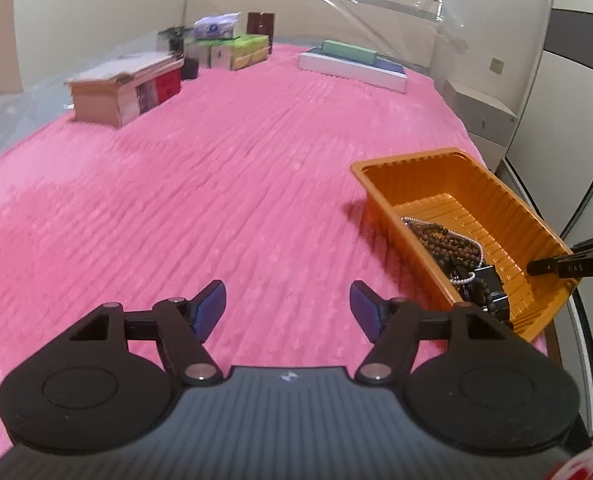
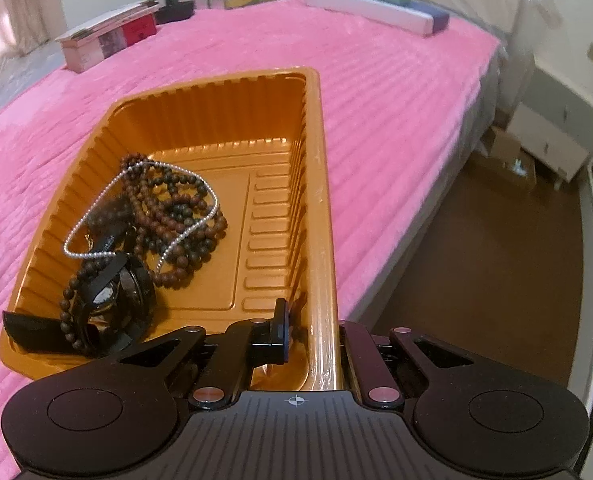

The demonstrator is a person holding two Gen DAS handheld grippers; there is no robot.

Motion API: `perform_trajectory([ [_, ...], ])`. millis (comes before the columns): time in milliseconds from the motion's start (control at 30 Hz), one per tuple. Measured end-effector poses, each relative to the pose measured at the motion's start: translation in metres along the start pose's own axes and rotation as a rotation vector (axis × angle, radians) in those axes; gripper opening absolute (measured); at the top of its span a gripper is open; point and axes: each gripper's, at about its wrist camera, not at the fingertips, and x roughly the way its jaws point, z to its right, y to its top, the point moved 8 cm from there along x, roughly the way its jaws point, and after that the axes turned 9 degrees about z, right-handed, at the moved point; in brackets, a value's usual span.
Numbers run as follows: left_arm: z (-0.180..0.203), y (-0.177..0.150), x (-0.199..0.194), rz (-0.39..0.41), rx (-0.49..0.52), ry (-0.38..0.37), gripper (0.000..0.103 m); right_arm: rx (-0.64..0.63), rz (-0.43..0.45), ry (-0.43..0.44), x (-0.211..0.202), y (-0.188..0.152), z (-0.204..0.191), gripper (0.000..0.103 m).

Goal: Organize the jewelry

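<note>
An orange plastic tray (image 2: 216, 80) lies on the pink bedspread (image 1: 216, 184) near the bed's right edge. Inside it are brown bead strings (image 2: 176, 216), a silver chain (image 2: 76, 254) and a black watch (image 2: 116, 292). My right gripper (image 2: 314, 332) is shut on the tray's right wall, one finger inside and one outside the rim. In the left wrist view the tray (image 1: 408, 160) sits at the right with the beads (image 1: 452, 244) in it. My left gripper (image 1: 287, 300) hovers over bare bedspread to the tray's left, open, with nothing between its blue pads (image 1: 210, 308).
At the bed's far end stand a cardboard box (image 1: 124, 92), tissue boxes (image 1: 236, 48) and a long white box (image 1: 352, 66). The bed drops to a brown floor (image 2: 476, 260) right of the tray, with a white cabinet (image 2: 556, 120) beyond.
</note>
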Motion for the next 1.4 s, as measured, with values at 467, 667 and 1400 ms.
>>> perform_trajectory([
  [467,-0.002,-0.03,-0.029,-0.01,-0.074,0.089,0.097,0.317,0.208,0.069,-0.044,0.0,0.037,0.08],
  [667,-0.002,-0.043,-0.044,-0.039,-0.116,0.117,0.102,0.355,0.249,0.008,-0.089,0.0,0.018,0.08],
  [1400,0.021,-0.079,-0.114,-0.041,-0.159,0.189,0.102,0.065,0.172,0.068,-0.129,-0.052,-0.143,0.081],
])
